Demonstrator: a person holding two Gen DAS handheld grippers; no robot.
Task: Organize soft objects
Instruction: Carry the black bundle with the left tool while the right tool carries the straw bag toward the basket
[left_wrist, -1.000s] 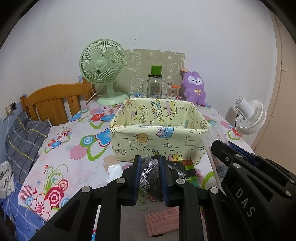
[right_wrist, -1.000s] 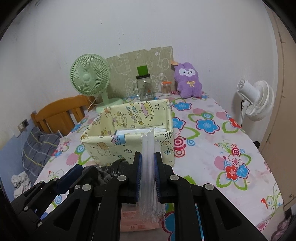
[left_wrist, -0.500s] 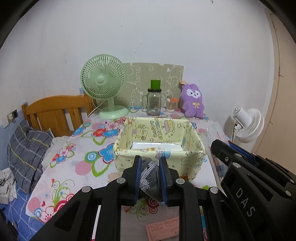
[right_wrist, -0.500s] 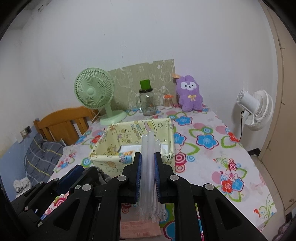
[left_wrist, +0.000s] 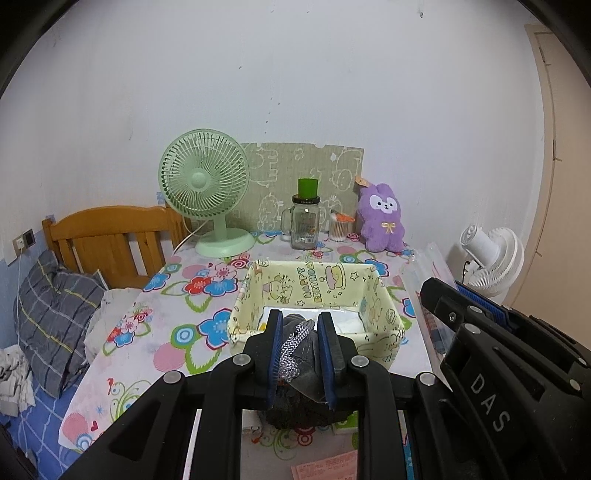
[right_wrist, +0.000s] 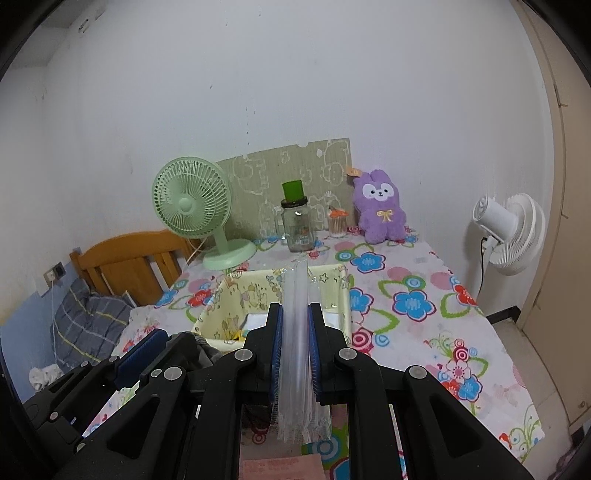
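Observation:
A yellow cartoon-print fabric bin (left_wrist: 380, 299) (right_wrist: 225, 306) stands on the floral tablecloth (left_wrist: 207, 295), with something white lying flat inside. My left gripper (left_wrist: 300, 325) is shut on a grey garment with a black-and-white braided cord (left_wrist: 293, 347), held above the bin's near wall. My right gripper (right_wrist: 295, 317) is shut on a clear plastic bag (right_wrist: 295, 332), whose top edge sticks up past the fingers over the bin. In the left wrist view the right gripper's body and the clear plastic bag (left_wrist: 424, 273) fill the right side.
At the back stand a green desk fan (left_wrist: 205, 188), a glass jar with a green cap (left_wrist: 306, 218), a small cup (left_wrist: 339, 227) and a purple plush rabbit (left_wrist: 382, 216). A white fan (right_wrist: 511, 232) is off the table's right edge. A wooden headboard (left_wrist: 110, 236) and pillow lie left.
Both grippers have risen with their loads, so the bin now sits lower and farther in both views and its inside shows. Both grips are unchanged.

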